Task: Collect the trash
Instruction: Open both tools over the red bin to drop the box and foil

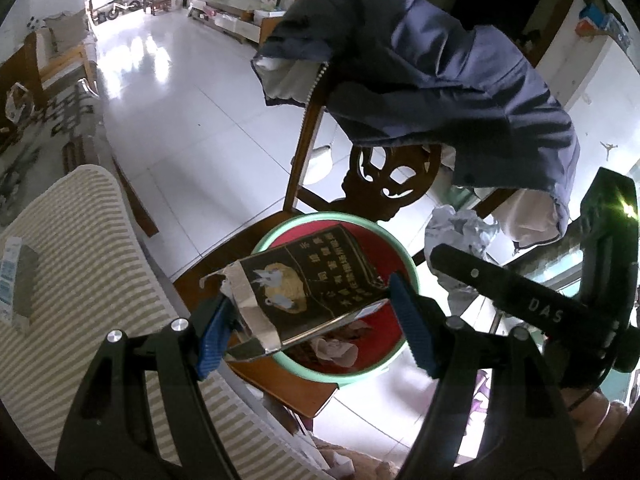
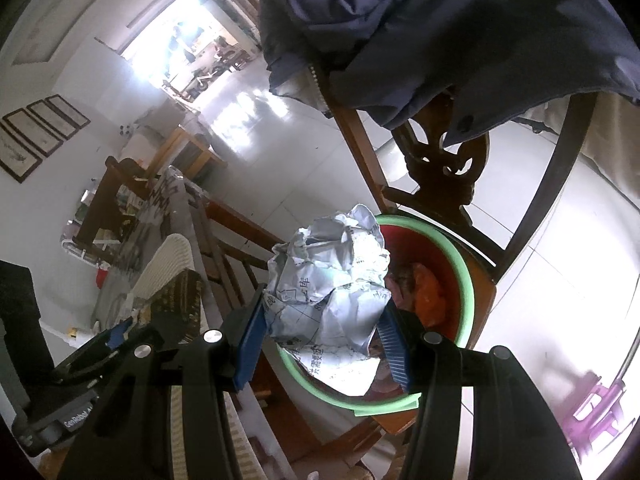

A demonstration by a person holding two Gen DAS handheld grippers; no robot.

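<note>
the left gripper (image 1: pixel 316 320) has its blue fingers (image 1: pixel 412 320) pressed against the two ends of a torn black carton (image 1: pixel 312 292), gripping it. the carton is flattened, printed with gold characters and a gold picture, with silvery lining showing at its ragged left end. it hangs tilted over a basin (image 1: pixel 408 264) with a mint-green rim and red inside, not touching it as far as can be seen. some crumpled white and dark scraps lie in the basin's bottom.

the right gripper (image 2: pixel 324 328) has its blue fingers (image 2: pixel 252 340) closed on a crumpled ball of paper (image 2: pixel 332 272), white with printed lines and characters. the ball sits above the near-left rim of the same basin (image 2: pixel 466 280), partly over the red inside, where something orange and some darker scraps lie. in the left wrist view the paper ball (image 1: pixel 460 232) shows just right of the basin, held in the right gripper's black frame.

the basin stands on the seat of a brown wooden chair (image 1: pixel 384 176) with a carved, pierced back. a dark blue jacket (image 1: pixel 440 72) with pale lining and an open zipper is draped over the chair's top. to the left is a striped beige cushion (image 1: pixel 80 248), with a small blue-and-white box lying on it at the edge. white glossy floor tiles (image 1: pixel 192 120) stretch away toward a bright doorway.
</note>
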